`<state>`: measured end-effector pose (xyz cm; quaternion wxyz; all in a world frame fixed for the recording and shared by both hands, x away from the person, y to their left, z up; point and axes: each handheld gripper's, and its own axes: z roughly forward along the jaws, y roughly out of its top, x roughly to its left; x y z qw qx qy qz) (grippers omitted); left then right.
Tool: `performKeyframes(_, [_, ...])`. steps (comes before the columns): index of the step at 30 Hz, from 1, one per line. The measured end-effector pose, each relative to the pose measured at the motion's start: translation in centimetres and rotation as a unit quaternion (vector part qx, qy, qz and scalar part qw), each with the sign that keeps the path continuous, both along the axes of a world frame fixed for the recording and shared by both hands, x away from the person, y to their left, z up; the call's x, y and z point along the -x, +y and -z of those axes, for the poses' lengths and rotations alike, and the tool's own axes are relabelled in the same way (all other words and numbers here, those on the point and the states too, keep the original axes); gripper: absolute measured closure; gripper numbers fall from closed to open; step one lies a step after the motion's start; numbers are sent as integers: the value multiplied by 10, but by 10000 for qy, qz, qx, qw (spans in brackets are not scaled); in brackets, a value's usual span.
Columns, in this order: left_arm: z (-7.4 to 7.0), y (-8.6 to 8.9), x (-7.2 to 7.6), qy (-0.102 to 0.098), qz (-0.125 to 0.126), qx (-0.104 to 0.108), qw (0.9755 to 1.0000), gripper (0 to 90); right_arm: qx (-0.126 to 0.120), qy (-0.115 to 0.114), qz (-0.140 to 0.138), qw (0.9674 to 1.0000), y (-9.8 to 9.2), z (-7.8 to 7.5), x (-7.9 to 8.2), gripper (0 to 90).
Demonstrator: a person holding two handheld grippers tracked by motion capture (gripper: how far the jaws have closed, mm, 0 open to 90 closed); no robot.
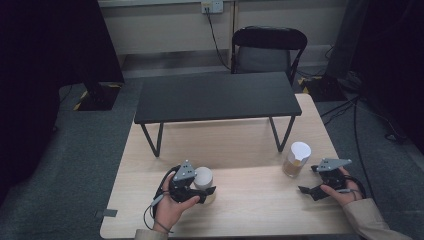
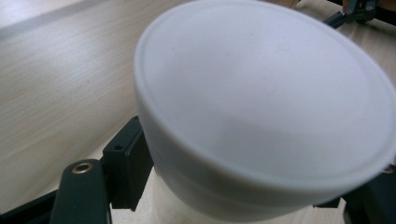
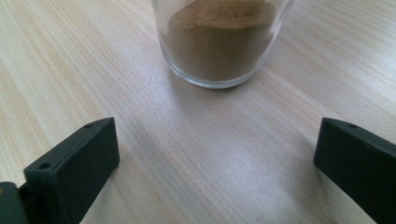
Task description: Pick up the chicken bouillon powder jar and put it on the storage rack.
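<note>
A jar with a white lid (image 1: 203, 176) stands on the pale wooden table (image 1: 250, 210) at the near left. My left gripper (image 1: 206, 192) is shut on it, just below the lid. In the left gripper view the lid (image 2: 266, 98) looms large and the left pad (image 2: 128, 158) presses on the jar's side. At the near right stands a glass jar of brown powder (image 1: 296, 160) with a white lid. My right gripper (image 1: 307, 179) rests open beside it. In the right gripper view the glass (image 3: 219, 42) stands ahead of the wide-open jaws (image 3: 215, 158), apart from them.
A low black shelf on metal legs (image 1: 217, 95) spans the table's far half. Behind it stands a black chair (image 1: 267, 47). Cables run across the grey floor at the right (image 1: 360, 115).
</note>
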<state>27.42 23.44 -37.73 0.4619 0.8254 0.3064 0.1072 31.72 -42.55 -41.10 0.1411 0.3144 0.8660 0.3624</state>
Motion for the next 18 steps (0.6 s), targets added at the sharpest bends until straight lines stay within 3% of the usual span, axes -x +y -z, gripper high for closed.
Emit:
performKeyframes(5, [-5,-4,1,-119,56,-213,9997,324,0,-1,-1,10000,0,0,0,0])
performKeyframes(18, [-10,-10,3,-171,12,-357,9992,336,0,-1,-1,10000,0,0,0,0])
